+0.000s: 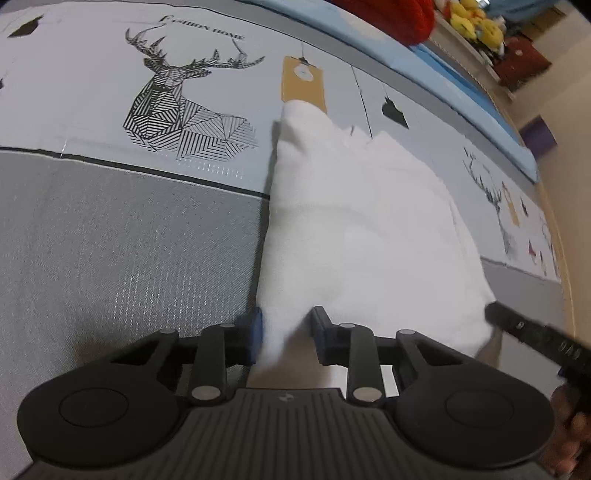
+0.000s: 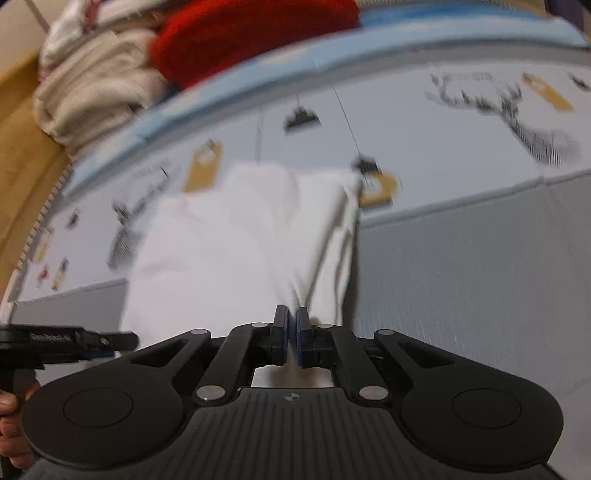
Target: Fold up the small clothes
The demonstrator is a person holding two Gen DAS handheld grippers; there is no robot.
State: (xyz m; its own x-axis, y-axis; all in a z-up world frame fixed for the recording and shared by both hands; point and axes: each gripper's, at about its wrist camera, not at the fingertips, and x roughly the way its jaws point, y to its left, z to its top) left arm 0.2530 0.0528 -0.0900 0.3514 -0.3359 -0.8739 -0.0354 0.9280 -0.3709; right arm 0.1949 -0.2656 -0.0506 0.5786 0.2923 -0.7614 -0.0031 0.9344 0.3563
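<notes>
A white folded garment (image 1: pixel 362 221) lies on a grey printed mat (image 1: pixel 110 240). My left gripper (image 1: pixel 286 328) sits at the garment's near left corner. A thick bunch of the white cloth fills the gap between its blue pads, which stand a little apart and hold it. In the right wrist view the same garment (image 2: pixel 236 236) stretches away from my right gripper (image 2: pixel 292 332), whose pads are pressed together on a pinch of its near edge. Each gripper shows in the other's view: the right one (image 1: pixel 517 325) at the garment's right corner, the left one (image 2: pixel 92 339) at the left edge.
The mat carries a deer print (image 1: pixel 177 103) and tan tag prints (image 1: pixel 303 81). A blue strip (image 1: pixel 461 77) borders its far side. Beyond it lie a red knit item (image 2: pixel 251 33) and beige folded clothes (image 2: pixel 92 92). Yellow plush toys (image 1: pixel 472 22) sit far right.
</notes>
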